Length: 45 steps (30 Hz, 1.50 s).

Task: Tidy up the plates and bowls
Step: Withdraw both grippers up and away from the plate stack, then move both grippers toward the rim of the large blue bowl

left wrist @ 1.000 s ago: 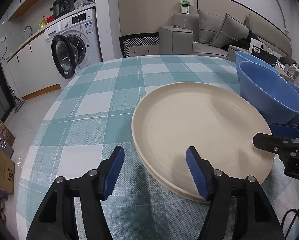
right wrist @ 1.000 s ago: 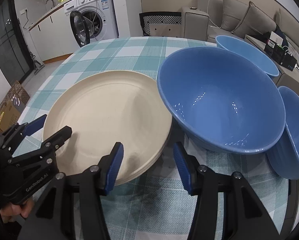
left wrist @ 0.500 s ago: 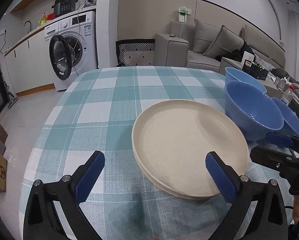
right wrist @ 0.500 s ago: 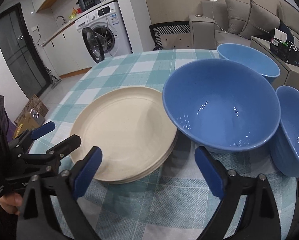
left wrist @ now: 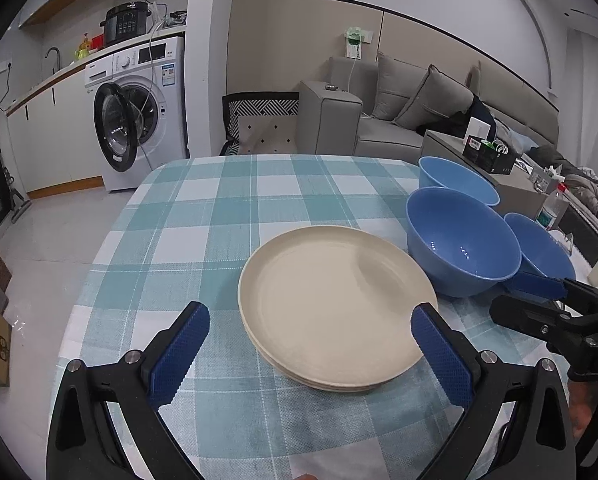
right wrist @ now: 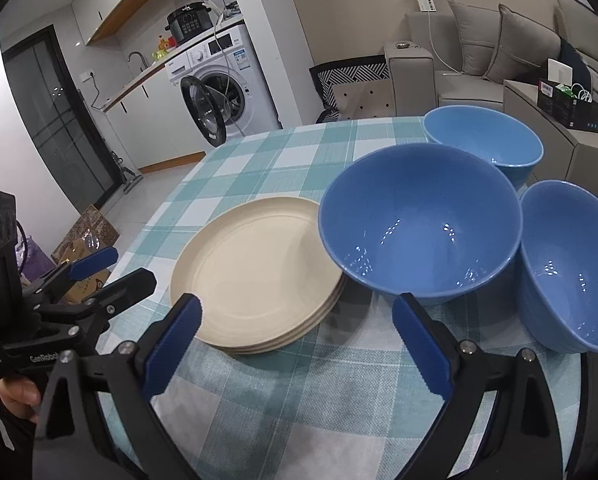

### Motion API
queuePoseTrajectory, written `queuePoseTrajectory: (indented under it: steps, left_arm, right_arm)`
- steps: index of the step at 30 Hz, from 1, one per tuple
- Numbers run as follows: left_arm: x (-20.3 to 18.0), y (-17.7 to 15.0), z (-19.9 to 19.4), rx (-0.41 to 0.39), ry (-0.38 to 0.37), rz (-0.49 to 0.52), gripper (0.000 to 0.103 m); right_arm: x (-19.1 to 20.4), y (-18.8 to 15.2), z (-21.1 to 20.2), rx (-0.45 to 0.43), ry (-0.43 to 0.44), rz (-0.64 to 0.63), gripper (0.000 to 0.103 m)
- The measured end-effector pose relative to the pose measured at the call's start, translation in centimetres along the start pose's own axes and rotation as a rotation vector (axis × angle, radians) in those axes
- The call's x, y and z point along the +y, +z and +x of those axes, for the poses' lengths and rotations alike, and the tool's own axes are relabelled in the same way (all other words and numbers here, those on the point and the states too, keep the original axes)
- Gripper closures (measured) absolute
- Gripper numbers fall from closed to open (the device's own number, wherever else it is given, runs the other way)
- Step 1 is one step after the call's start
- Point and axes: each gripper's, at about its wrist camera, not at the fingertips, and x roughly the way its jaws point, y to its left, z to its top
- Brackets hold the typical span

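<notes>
1. a stack of cream plates [left wrist: 335,312] lies on the table with a teal-and-white checked cloth [left wrist: 219,216], towards the near side; three rims show at its edge in the right wrist view.
2. the left gripper [left wrist: 315,344] hangs above the near edge of the stack, its blue pads [left wrist: 179,356] spread wide with nothing between them; they touch no plate.
3. the right gripper [right wrist: 299,340] is likewise released, its jaws far apart and empty, held over the cloth between the plates and the nearest bowl.
4. three blue bowls stand upright to the right of the plates. the large bowl [right wrist: 419,224] is just beside the stack, its rim overhanging the plates' edge in the right wrist view; whether they touch cannot be told.
5. the far bowl [right wrist: 483,140] sits behind the large one near the table's far right edge.
6. the near bowl [right wrist: 571,272] stands to the right of the large bowl, close against it.
7. each wrist view shows the other gripper at its edge, and part of a hand [right wrist: 17,396] holds the left one.
8. beyond the table are a washing machine [left wrist: 139,112] with its door open and a grey sofa [left wrist: 411,116] with cushions.
</notes>
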Motion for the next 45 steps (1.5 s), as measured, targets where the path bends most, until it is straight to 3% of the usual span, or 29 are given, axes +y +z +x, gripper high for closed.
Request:
queuePoseTrajectory:
  steps: [2, 15, 30, 45]
  left_arm:
    - [-0.3, 0.2, -0.5, -0.007, 0.029, -0.003, 0.000]
    - [-3.1, 1.3, -1.1, -0.011, 0.005, 0.026, 0.000]
    - [-5.9, 6.0, -0.7, -0.037, -0.045, 0.011, 0.000]
    - [-9.8, 10.8, 1.3, -0.064, -0.050, 0.060, 0.000]
  right_arm:
    - [-0.4, 0.1, -0.8, -0.016, 0.000, 0.002, 0.005]
    - [-2.9, 1.8, -6.3, -0.105, -0.036, 0.006, 0.000]
    - [-7.6, 4.7, -11.6, -0.165, -0.121, 0.033, 0.000]
    - [-11.2, 7.0, -13.7, -0.180, -0.173, 0.062, 0.000]
